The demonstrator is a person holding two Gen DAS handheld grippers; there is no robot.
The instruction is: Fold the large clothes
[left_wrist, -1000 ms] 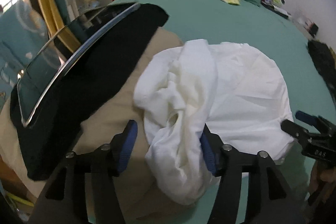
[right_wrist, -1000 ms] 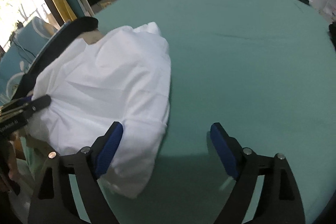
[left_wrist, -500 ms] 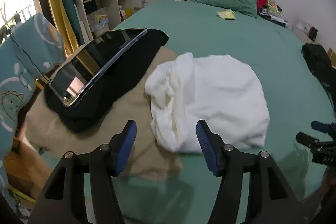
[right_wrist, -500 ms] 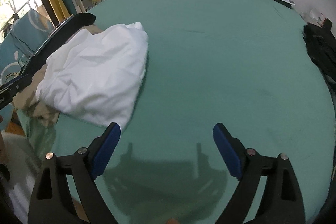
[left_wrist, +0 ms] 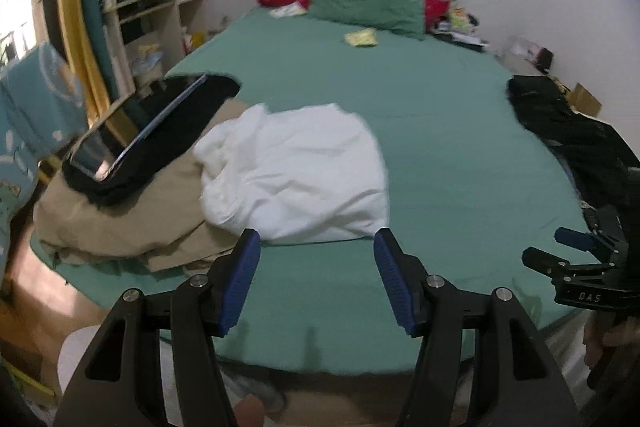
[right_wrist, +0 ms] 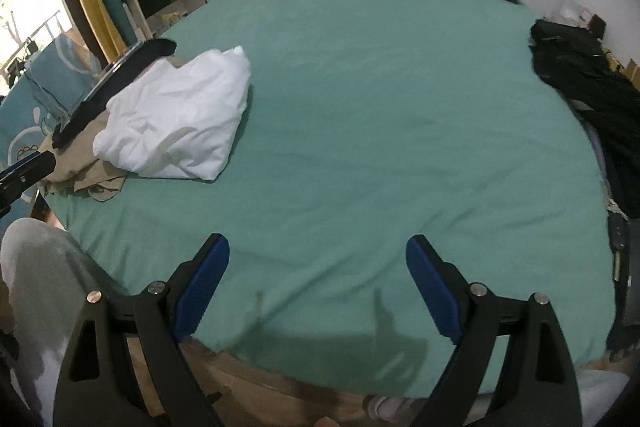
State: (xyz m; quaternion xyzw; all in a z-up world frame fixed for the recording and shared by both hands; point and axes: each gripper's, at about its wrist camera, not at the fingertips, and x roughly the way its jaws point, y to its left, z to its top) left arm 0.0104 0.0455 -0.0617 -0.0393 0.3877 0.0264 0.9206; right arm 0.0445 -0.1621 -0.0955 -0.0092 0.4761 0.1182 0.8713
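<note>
**Folded white bundle on the bed's left side, both grippers empty**

At the far left, a black garment with a shiny strip lies over a beige garment near the corner of the green bed. Just to their right sits the white garment, its left part lapping onto the beige cloth, the rest on the sheet. It looks light, soft and limp, so I judge it will sag and unfold if lifted by one point; a pinch along a doubled edge or at two corners should hold it best. The left gripper hovers near the bed's front edge, jaws wide apart and holding nothing. The right gripper is likewise spread wide and empty over bare sheet. At the far right lies a dark clothes pile, partly cut off. The white garment's sleeves and collar are hidden in its folds, and its outline is slightly blurred.
</note>
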